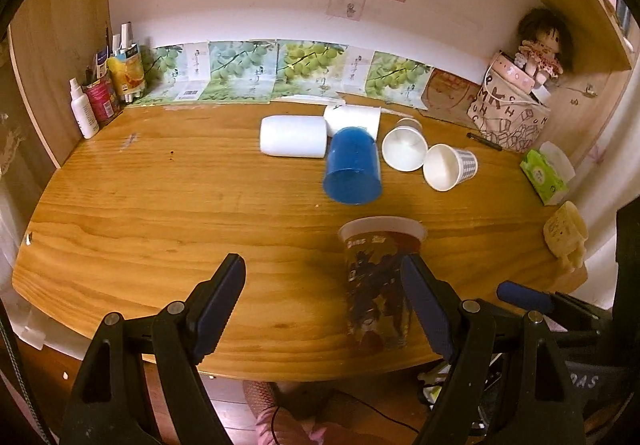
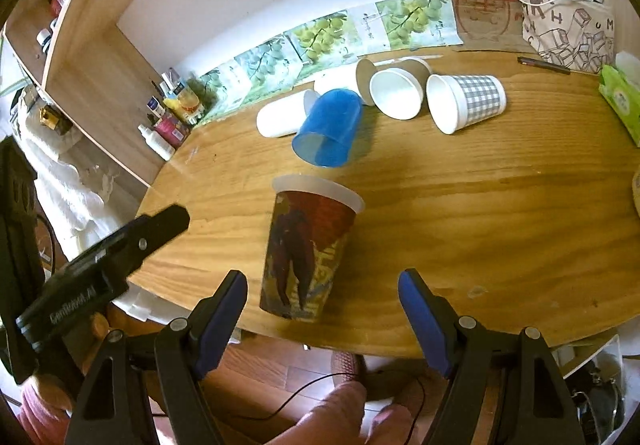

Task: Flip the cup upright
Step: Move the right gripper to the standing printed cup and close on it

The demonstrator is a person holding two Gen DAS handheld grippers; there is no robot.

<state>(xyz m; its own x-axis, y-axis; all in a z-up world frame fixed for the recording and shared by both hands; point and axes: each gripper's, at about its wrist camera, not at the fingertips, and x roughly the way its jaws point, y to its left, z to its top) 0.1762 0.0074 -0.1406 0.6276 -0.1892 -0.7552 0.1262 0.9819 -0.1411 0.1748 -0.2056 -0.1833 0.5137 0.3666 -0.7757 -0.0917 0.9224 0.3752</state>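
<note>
Bare wooden desk (image 1: 160, 205) lies wide open left of the upright printed cup (image 2: 308, 245), while the blue cup (image 2: 328, 129) and white cups (image 2: 396, 93) crowd the space behind it.

wooden table (image 1: 160, 205) — scattered cups (image 1: 352, 169)

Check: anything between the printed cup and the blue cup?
Only bare wooden desk separates the printed cup from the blue cup; right wrist view shows it best.

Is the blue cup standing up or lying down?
Lying down. The blue cup rests on its side on the table, open mouth toward the camera, leaning against the white cup.
</note>
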